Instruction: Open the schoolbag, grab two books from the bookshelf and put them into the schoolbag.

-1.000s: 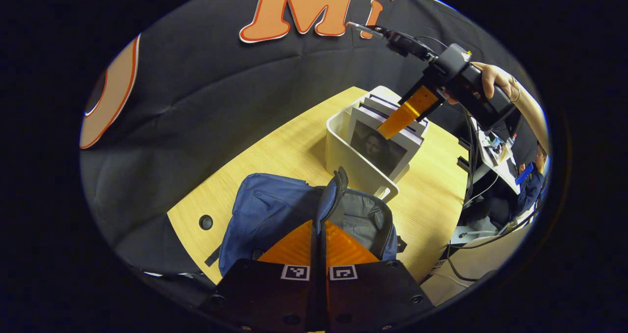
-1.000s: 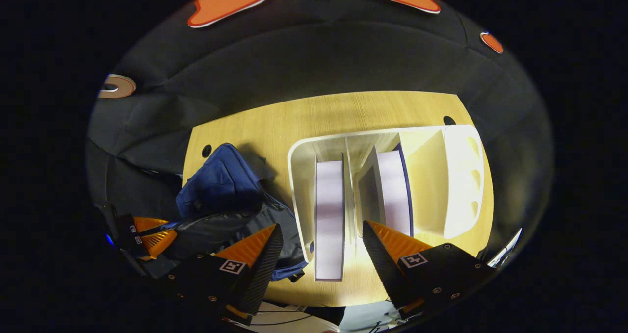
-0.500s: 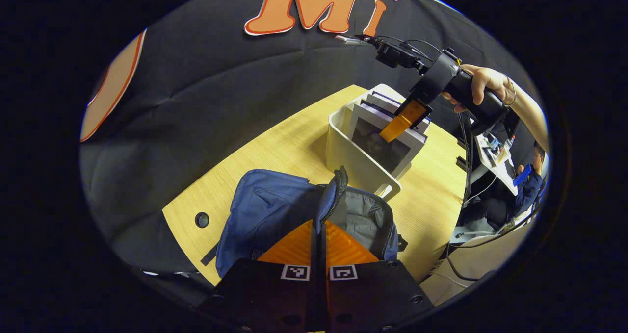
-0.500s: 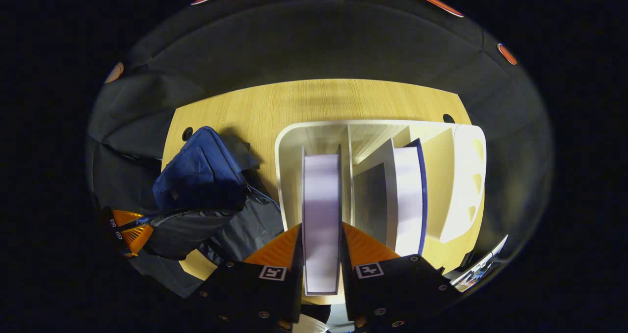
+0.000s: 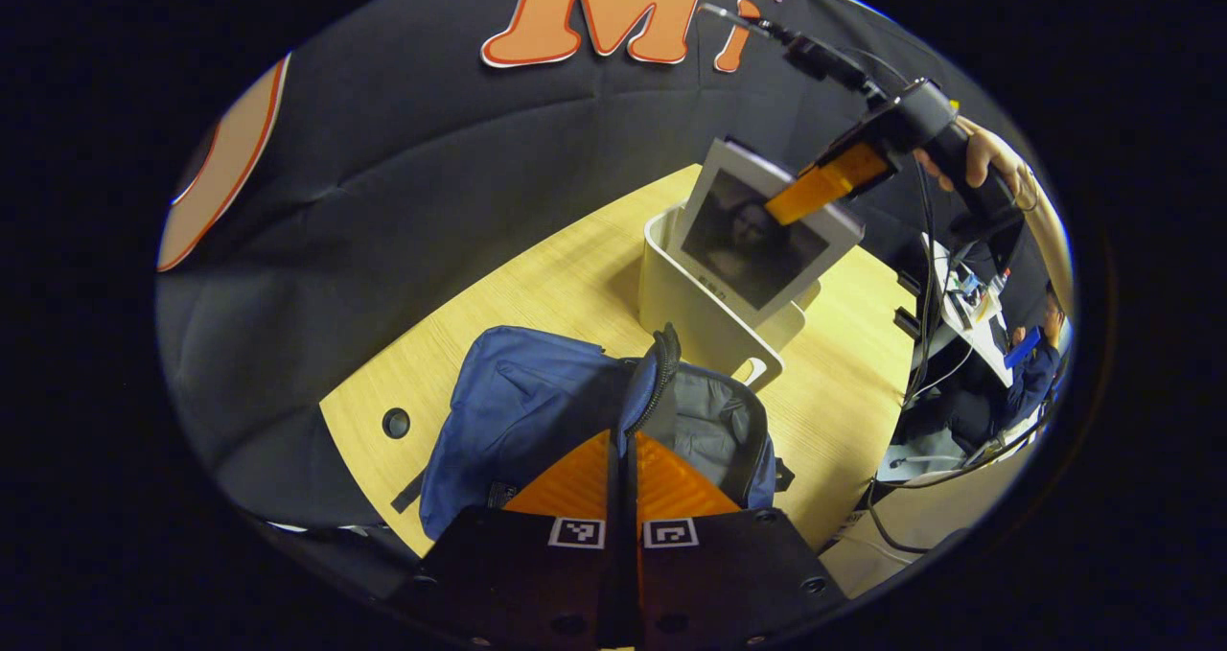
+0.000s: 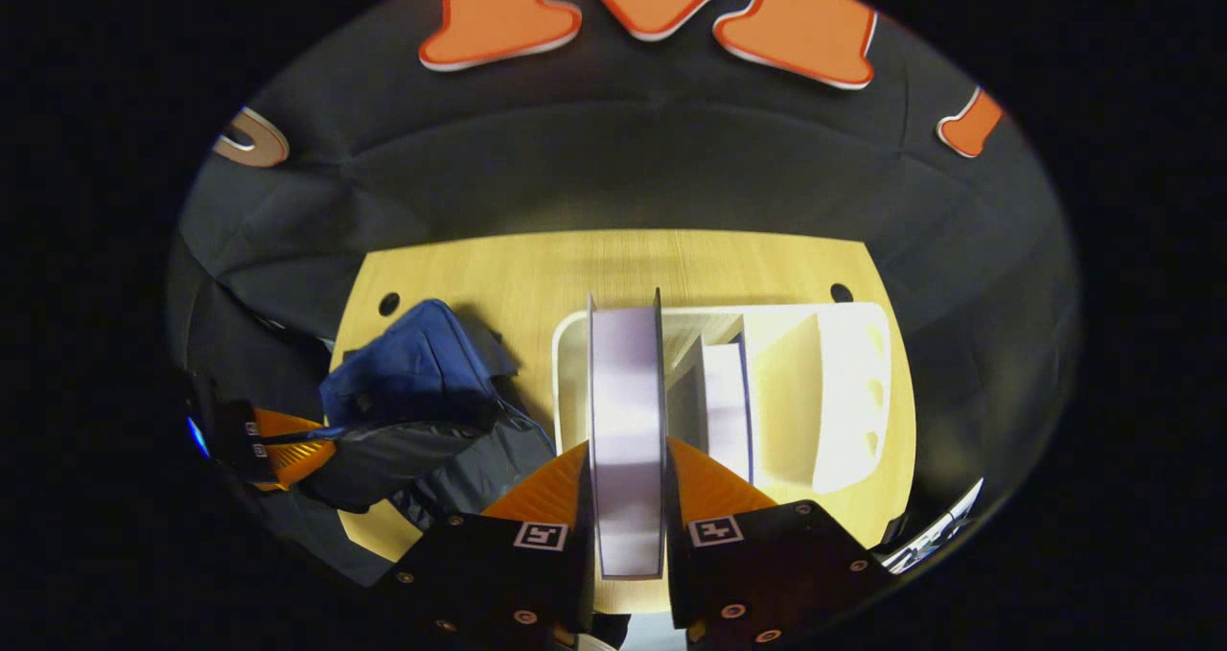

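Black cloth walled the booth behind a pale wooden desk (image 5: pixel 537 296); on the desk stood a white bookshelf (image 5: pixel 685 311) and, just beside it, a blue schoolbag (image 5: pixel 537 411) with its zip mouth gaping; the left hand-held gripper (image 5: pixel 623 464) had its fingers pressed together on the open rim of the schoolbag, the bag directly beneath and ahead of it; the right hand-held gripper (image 6: pixel 628 469), held by a hand (image 5: pixel 987 157), pinched a book (image 6: pixel 626 421) between both fingers; the book hung tilted, raised above the bookshelf's near compartment; a second book (image 6: pixel 726 411) stood upright in the next compartment.
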The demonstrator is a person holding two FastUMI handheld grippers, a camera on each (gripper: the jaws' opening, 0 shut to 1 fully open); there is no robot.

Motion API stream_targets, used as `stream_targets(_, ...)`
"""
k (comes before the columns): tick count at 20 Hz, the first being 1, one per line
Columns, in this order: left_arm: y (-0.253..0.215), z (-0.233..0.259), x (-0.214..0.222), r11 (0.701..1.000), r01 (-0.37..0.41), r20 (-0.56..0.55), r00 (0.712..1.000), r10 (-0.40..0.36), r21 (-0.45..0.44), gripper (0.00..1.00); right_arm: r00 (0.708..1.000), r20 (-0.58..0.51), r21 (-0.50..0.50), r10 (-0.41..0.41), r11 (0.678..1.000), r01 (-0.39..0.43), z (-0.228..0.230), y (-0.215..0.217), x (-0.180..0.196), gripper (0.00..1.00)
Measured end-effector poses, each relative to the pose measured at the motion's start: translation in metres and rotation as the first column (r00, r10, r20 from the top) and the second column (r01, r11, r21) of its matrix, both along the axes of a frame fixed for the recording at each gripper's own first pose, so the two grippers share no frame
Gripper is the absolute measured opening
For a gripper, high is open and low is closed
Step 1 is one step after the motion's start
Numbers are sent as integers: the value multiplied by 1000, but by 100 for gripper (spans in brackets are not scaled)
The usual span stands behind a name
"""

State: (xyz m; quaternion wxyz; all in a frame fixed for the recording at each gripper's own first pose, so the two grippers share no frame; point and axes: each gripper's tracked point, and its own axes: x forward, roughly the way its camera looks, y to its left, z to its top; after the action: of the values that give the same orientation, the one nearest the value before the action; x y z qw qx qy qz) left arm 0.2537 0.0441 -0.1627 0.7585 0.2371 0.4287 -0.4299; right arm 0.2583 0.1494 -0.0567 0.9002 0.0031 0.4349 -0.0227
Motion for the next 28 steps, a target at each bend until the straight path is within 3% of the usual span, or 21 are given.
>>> stream_targets(4, -3, 8, -4, 1000, 3, 25, 1000, -3, 14, 1, 983, 183, 131, -32, 991, 8, 65, 0, -25, 31)
stream_targets(8, -4, 10, -7, 999, 1, 56, 998, -3, 34, 1, 953, 289, 298, -88, 954, -3, 86, 5, -67, 30)
stream_targets(12, -9, 16, -13, 999, -22, 92, 996, 18, 44, 1, 945, 286, 495, -161, 869, -1, 55, 22, -101, 30)
stream_targets(17, -14, 35, -19, 998, -16, 154, 988, 7, 58, 0, 947, 198, 720, -255, 693, 35, -19, 51, -138, 29)
stream_targets(20, -19, 40, -24, 997, -14, 170, 985, 2, 71, 1, 946, 128, 801, -298, 593, 79, -70, 72, -135, 30)
stream_targets(25, -32, 42, -49, 996, 11, 185, 982, -28, 90, 1, 932, 86, 875, -351, 473, 98, -112, 119, -107, 30)
stream_targets(28, -40, 45, -59, 994, 32, 202, 978, -53, 104, 0, 941, 45, 886, -335, 448, 117, -132, 149, -90, 30)
